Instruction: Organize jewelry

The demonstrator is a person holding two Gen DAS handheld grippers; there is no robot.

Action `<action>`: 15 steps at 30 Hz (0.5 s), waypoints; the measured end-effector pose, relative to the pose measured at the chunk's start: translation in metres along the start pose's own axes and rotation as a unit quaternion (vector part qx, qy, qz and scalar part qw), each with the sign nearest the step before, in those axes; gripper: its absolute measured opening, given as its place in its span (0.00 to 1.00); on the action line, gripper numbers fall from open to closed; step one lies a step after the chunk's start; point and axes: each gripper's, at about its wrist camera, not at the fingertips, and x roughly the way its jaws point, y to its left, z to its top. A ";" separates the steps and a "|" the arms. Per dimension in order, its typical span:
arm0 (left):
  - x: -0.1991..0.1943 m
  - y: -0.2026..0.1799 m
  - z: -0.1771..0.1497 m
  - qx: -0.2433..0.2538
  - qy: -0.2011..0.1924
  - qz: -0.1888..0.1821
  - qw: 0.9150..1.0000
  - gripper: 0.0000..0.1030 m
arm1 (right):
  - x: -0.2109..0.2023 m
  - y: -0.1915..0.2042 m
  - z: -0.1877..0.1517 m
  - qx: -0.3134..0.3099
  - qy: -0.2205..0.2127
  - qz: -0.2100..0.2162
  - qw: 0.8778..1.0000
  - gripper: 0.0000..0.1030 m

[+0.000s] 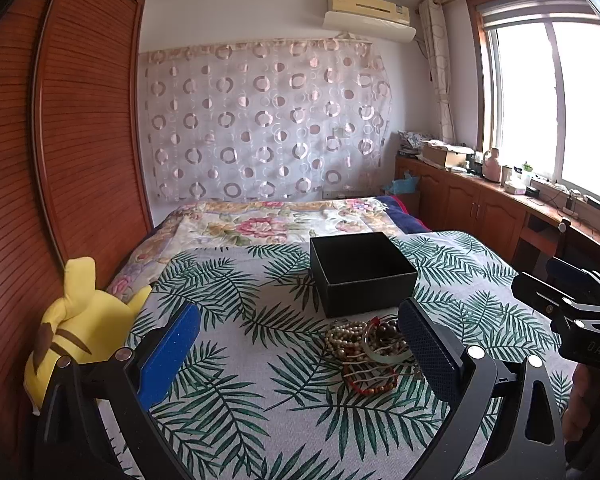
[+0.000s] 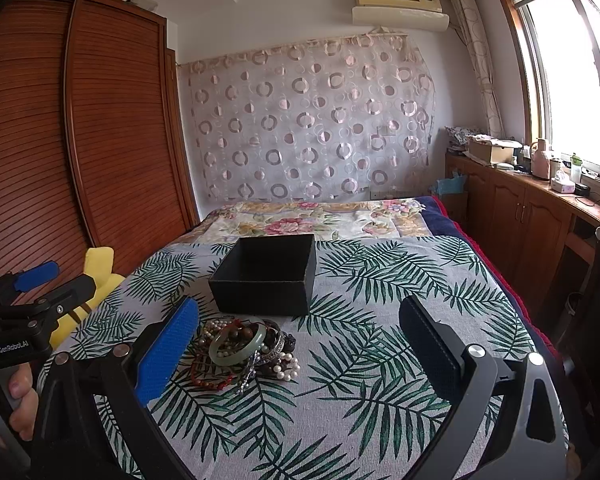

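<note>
Jewelry pile (image 2: 246, 354), jade bangle (image 2: 238, 346) on top, lies on the leaf-print bed cover (image 2: 372, 364), lower centre of frame, just before the open black box (image 2: 266, 276). Right claw (image 2: 300, 354) open, empty; pile hugs its left finger. Left claw (image 1: 300, 354) open, empty; pile hugs its right finger. Neither clearly nearer.

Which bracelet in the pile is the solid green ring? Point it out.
The pale green jade bangle on top of the jewelry pile: one smooth rigid hoop, while the others are beaded strands.
</note>
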 end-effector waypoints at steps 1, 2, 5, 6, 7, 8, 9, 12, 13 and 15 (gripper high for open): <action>0.000 0.000 0.000 0.000 0.000 0.000 1.000 0.93 | 0.000 0.000 0.000 0.000 0.000 0.000 1.000 0.98; 0.000 0.000 0.000 0.000 0.000 0.000 1.000 0.93 | 0.001 0.001 -0.001 0.001 0.000 0.000 1.000 0.98; 0.000 0.000 0.000 0.000 0.000 0.000 1.000 0.93 | 0.001 0.001 -0.001 0.000 0.000 0.000 1.000 0.98; 0.000 0.000 0.000 0.000 0.000 0.001 1.000 0.93 | 0.000 0.000 0.000 0.000 0.000 0.000 1.000 0.98; 0.000 0.000 0.000 0.000 0.000 0.000 1.000 0.93 | 0.001 0.001 0.000 0.000 0.000 0.000 1.000 0.98; 0.000 0.000 0.000 -0.001 0.000 0.000 1.000 0.93 | 0.001 0.001 -0.001 0.000 -0.001 0.000 1.000 0.98; 0.000 0.000 0.000 0.000 -0.001 0.000 1.000 0.93 | 0.000 0.000 0.000 0.000 0.000 0.000 1.000 0.98; 0.000 0.000 0.000 0.000 -0.001 0.000 1.000 0.93 | 0.001 0.002 -0.001 0.000 -0.001 0.001 1.000 0.98; 0.000 0.000 0.000 0.000 -0.001 0.000 1.000 0.93 | 0.000 0.001 -0.001 0.000 -0.001 0.001 1.000 0.98; 0.000 0.000 0.000 0.000 0.000 0.000 1.000 0.93 | 0.001 0.002 -0.002 0.000 0.000 0.002 1.000 0.98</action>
